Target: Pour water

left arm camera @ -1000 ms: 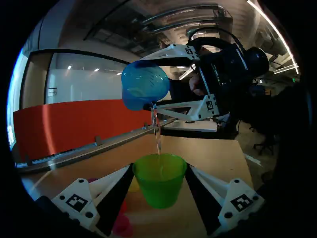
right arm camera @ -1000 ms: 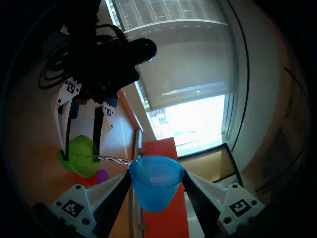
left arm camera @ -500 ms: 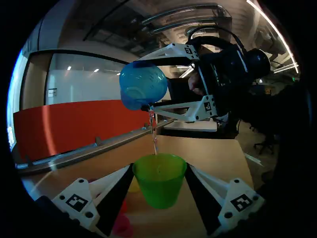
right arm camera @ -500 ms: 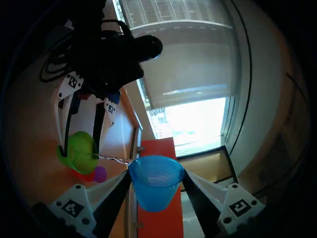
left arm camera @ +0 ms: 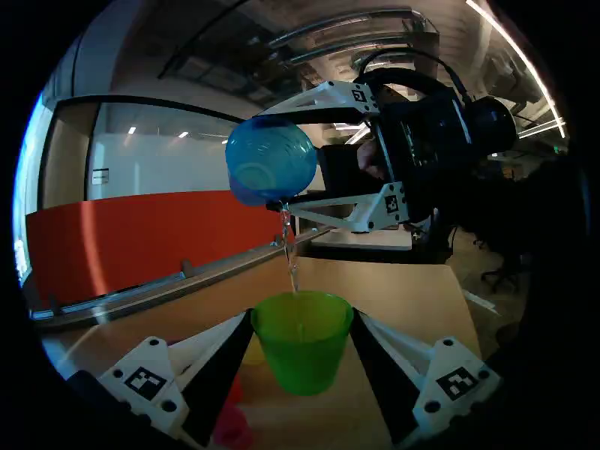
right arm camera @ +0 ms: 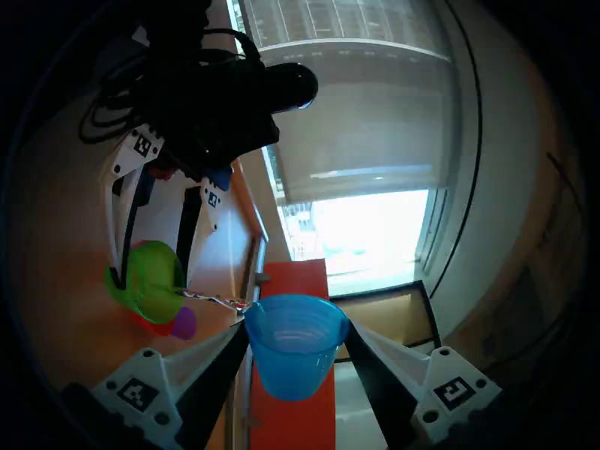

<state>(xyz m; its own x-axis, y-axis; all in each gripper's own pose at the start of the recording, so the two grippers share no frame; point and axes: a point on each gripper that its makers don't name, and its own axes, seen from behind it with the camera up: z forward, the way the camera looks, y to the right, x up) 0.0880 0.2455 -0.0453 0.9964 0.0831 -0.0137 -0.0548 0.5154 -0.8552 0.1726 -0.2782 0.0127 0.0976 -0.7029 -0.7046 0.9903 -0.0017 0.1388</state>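
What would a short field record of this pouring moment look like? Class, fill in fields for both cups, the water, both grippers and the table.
green cup: upright, mouth up
blue cup: higher than the green cup, tipped toward it
water: thin stream from the blue cup's rim into the green cup
left gripper: shut on green cup, one finger on each side
right gripper: shut on blue cup, holding it tilted
table: wooden top, below both cups
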